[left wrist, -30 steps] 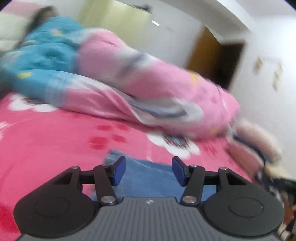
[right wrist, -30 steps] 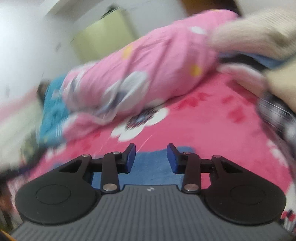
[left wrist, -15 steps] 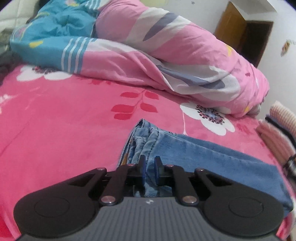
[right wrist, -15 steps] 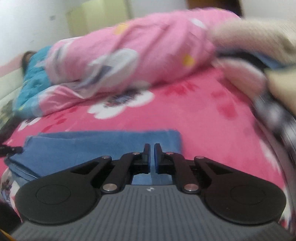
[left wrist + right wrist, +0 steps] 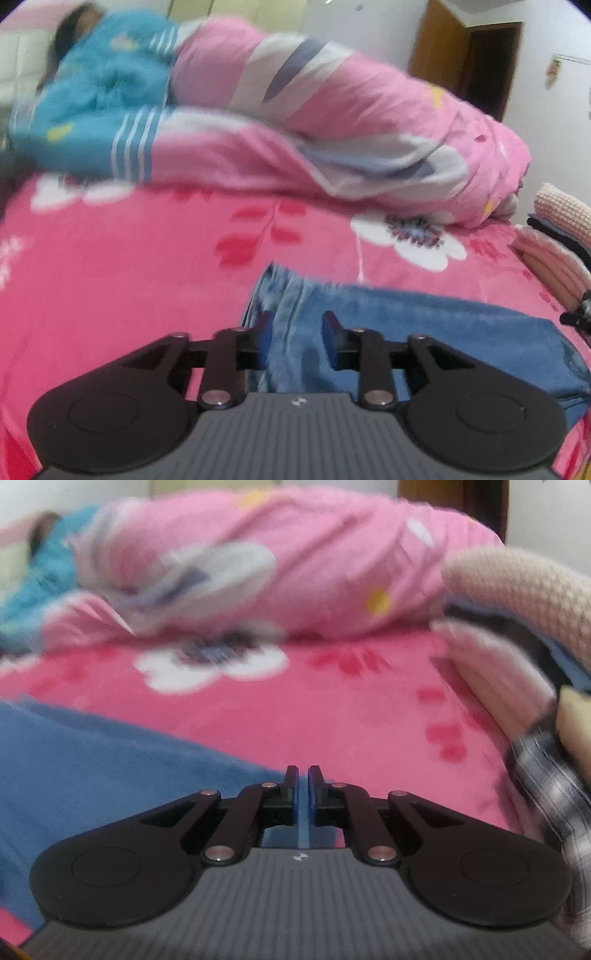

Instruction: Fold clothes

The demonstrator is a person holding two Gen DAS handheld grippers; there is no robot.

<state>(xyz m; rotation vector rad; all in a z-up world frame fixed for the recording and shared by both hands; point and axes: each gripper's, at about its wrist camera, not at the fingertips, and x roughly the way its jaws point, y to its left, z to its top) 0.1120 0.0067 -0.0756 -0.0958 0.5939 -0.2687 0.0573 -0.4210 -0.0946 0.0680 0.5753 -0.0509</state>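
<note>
We work on a bed (image 5: 110,280) spread with a plush hot-pink blanket printed with white flowers and red leaves. Across its far side lies a bulky rolled quilt (image 5: 332,122), pink with grey and white petals and a turquoise striped end, smooth and puffy.

The garment we are folding is a pair of blue jeans (image 5: 424,332), lying flat on the blanket just ahead of us. In the left view it runs as a long narrow band from a bunched, paler, seamed end to a plain darker end at the right; we judge it already doubled lengthwise, with the crosswise folds still to come. The denim looks stiff enough to hold a crease.

At the right edge of the bed sits a stack of folded clothes (image 5: 517,590): a cream waffle knit on top, dark layers and a pale ribbed piece under it. So part of the job looks done.

The left tongs (image 5: 297,334) have just been opening; the jaws stand apart over the bunched end, denim between them but not pinched. The right tongs (image 5: 303,786) are nearly closed, and a thin blue strip shows in the slit, so we judge them clamped on the jeans' other end.
</note>
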